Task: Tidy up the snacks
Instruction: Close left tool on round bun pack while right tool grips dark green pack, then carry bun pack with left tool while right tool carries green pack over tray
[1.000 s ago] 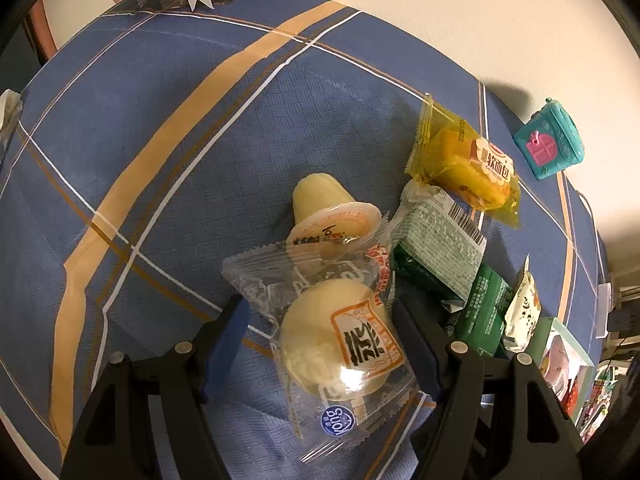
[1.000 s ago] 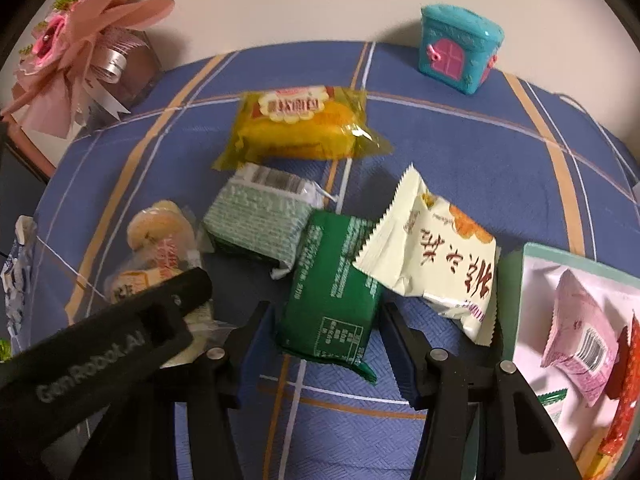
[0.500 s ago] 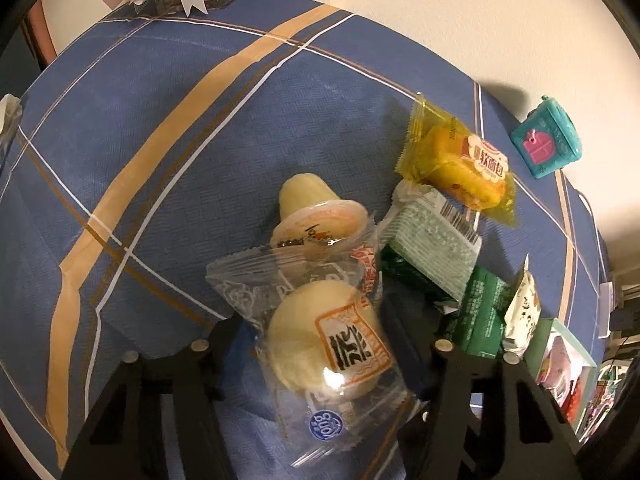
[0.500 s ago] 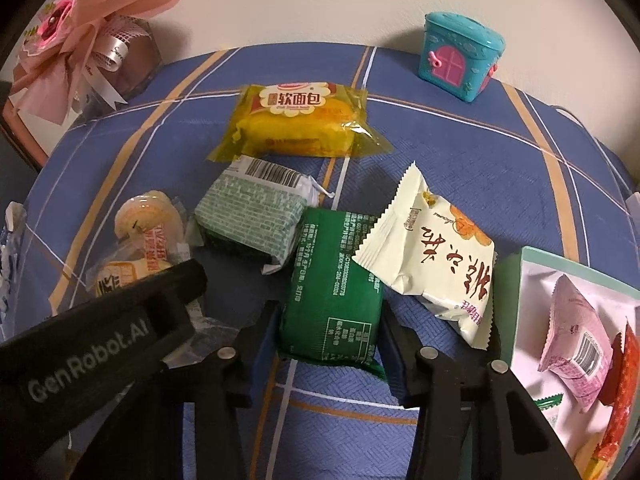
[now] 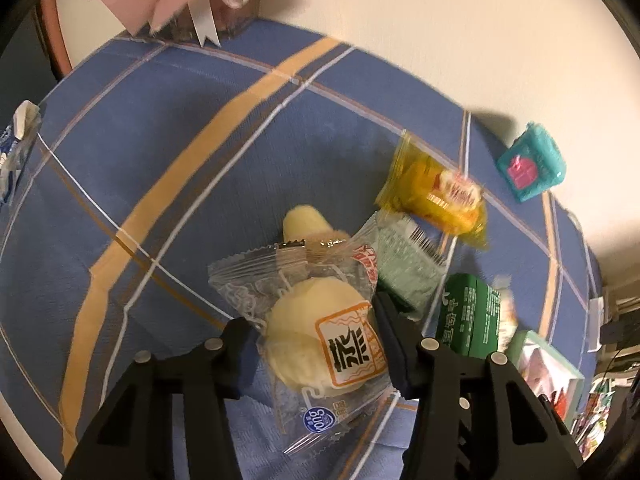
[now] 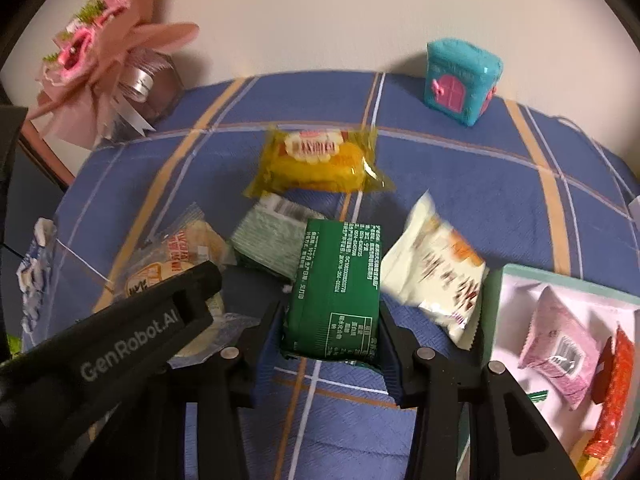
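Observation:
My left gripper [image 5: 320, 340] is shut on a clear-wrapped round pale cake [image 5: 320, 340] and holds it above the blue plaid tablecloth [image 5: 160, 160]. My right gripper [image 6: 330, 336] is shut on a dark green snack packet [image 6: 336, 284], lifted off the cloth. On the table lie a yellow bread packet [image 6: 316, 164], a pale green packet [image 6: 268, 240], a cream zigzag-edged packet [image 6: 436, 276] and a jelly cup [image 5: 304, 222]. A mint-edged box [image 6: 496, 276] at the right holds a pink packet [image 6: 560, 348] and a red one [image 6: 612, 392].
A teal toy house [image 6: 460, 76] stands at the back by the wall. A pink bouquet [image 6: 100, 64] sits at the back left corner. A blue-white wrapper [image 6: 34, 280] lies at the table's left edge. The left gripper's body [image 6: 120, 348] crosses the right wrist view.
Both grippers closed on their packets and rose: the left lifted the round cake off the jelly cup, the right lifted the green packet away from the cream packet.

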A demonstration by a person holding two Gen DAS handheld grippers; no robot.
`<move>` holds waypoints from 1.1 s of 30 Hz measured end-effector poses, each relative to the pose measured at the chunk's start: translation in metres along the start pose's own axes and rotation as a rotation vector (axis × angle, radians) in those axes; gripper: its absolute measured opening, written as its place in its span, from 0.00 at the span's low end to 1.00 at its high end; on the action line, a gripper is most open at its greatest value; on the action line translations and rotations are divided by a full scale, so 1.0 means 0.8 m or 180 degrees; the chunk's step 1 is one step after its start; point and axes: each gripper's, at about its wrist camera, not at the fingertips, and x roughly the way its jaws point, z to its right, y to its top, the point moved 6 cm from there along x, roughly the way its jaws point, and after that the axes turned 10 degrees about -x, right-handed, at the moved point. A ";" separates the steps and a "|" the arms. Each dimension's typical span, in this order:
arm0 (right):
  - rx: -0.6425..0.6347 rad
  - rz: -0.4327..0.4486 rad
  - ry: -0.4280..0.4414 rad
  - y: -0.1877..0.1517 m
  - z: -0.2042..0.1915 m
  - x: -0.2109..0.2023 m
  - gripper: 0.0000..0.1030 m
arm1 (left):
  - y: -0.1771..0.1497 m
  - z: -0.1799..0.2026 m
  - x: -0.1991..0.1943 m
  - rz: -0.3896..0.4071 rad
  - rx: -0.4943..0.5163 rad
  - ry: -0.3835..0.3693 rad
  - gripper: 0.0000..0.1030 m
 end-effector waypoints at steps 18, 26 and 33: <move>0.0095 0.0292 -0.0087 0.024 0.022 -0.098 0.46 | 0.014 0.000 -0.101 0.0407 0.0019 -0.0266 0.52; 0.0235 0.0167 -0.0123 0.010 0.057 -0.102 0.46 | -0.007 0.025 -0.097 0.0305 0.0105 -0.0315 0.52; 0.0412 0.0088 -0.0166 -0.007 0.094 -0.107 0.46 | -0.031 0.051 -0.092 0.0220 0.0207 -0.0346 0.52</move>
